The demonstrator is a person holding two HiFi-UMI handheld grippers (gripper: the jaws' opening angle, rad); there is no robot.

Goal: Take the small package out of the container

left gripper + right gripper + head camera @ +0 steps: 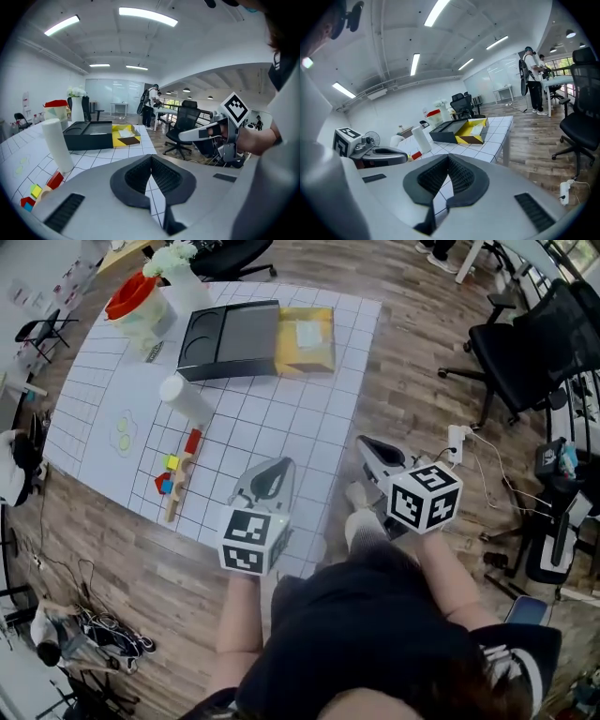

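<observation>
Not started yet: left claw (269,472) and right claw (373,448) are held closed and empty, so the yellow container (284,360) must be reached first.

The container (305,363) is a shallow yellow box, open at the top. It stands flat at the far part of the table (281,427). The small package (307,334) is pale and flat, and it lies inside the box on the bottom, near the middle.
</observation>
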